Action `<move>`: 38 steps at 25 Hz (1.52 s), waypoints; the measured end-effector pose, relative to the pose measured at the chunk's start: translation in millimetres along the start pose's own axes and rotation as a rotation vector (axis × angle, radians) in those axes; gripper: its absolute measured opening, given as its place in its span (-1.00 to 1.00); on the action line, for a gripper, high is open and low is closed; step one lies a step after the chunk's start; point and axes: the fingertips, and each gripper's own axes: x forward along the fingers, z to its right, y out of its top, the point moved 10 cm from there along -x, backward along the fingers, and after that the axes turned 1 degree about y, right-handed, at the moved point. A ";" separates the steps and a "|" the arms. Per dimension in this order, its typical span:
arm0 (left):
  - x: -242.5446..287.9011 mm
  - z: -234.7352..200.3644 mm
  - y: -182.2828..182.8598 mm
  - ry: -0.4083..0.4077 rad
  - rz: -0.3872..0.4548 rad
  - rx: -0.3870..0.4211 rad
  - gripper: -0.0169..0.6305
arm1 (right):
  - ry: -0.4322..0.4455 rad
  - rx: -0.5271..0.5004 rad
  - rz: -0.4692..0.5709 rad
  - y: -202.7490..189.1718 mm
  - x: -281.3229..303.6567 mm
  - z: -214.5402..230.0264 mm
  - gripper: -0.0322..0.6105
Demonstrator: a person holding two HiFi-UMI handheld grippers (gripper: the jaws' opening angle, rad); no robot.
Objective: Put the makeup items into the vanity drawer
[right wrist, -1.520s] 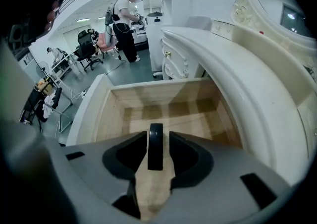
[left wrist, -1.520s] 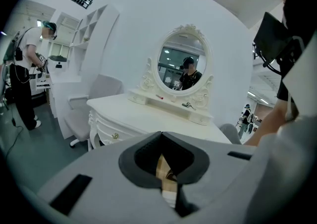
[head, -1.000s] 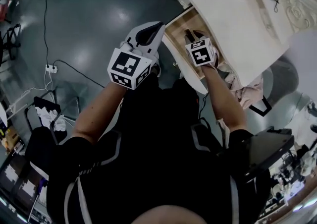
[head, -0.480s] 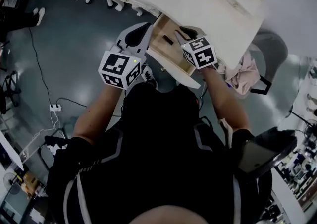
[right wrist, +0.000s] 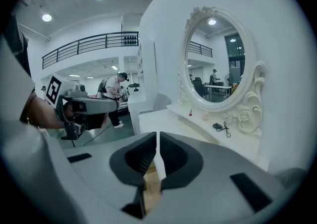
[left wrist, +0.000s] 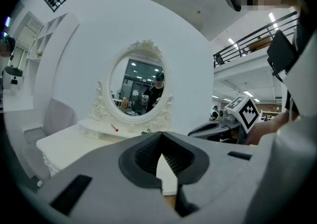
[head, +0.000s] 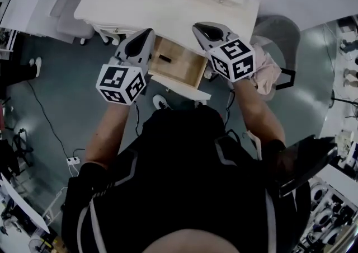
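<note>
The white vanity [head: 168,0] has its wooden drawer [head: 190,73] pulled open, with a small dark item [head: 165,60] lying inside. My left gripper [head: 149,33] hovers over the drawer's left edge, its jaws shut and empty [left wrist: 161,136]. My right gripper [head: 198,26] is above the drawer's right corner. Its jaws have just been closing, stand shut to a thin slit [right wrist: 157,139], and nothing is between them. On the tabletop by the oval mirror [right wrist: 218,59] lie a small red item [right wrist: 190,113] and a dark corded thing [right wrist: 218,126].
A grey padded chair [head: 70,11] stands left of the vanity. Another grey chair [head: 279,28] with a pinkish cloth [head: 267,73] sits at its right. Cables and a power strip [head: 72,160] lie on the floor. The person's legs are just below the drawer.
Both grippers have lifted up from the drawer towards tabletop height, the right one more. The head view has swung so the vanity now lies across the top.
</note>
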 end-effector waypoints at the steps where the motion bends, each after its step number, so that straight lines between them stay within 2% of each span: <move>1: 0.9 4.2 6.8 0.003 0.006 0.003 -0.94 | -0.002 0.000 0.024 6.3 -11.2 2.8 -0.83; 7: -1.4 28.4 40.5 0.027 0.047 0.032 -0.94 | -0.003 -0.040 0.170 41.0 -69.9 13.6 -0.85; 12: -3.4 33.4 65.4 0.063 0.092 0.042 -0.94 | -0.056 -0.020 0.241 60.7 -96.6 29.7 -0.88; 15: -2.5 40.6 71.3 0.073 0.099 0.069 -0.94 | -0.043 -0.006 0.301 65.4 -110.5 36.7 -0.88; 23: -5.7 45.5 79.5 0.082 0.121 0.028 -0.94 | -0.103 -0.006 0.297 72.4 -118.3 44.0 -0.88; 31: -6.0 46.5 84.7 0.124 0.122 0.067 -0.94 | -0.127 0.002 0.332 78.7 -123.7 47.3 -0.89; 38: -14.1 44.8 89.1 0.132 0.157 0.047 -0.94 | -0.152 -0.014 0.341 81.3 -128.4 45.5 -0.89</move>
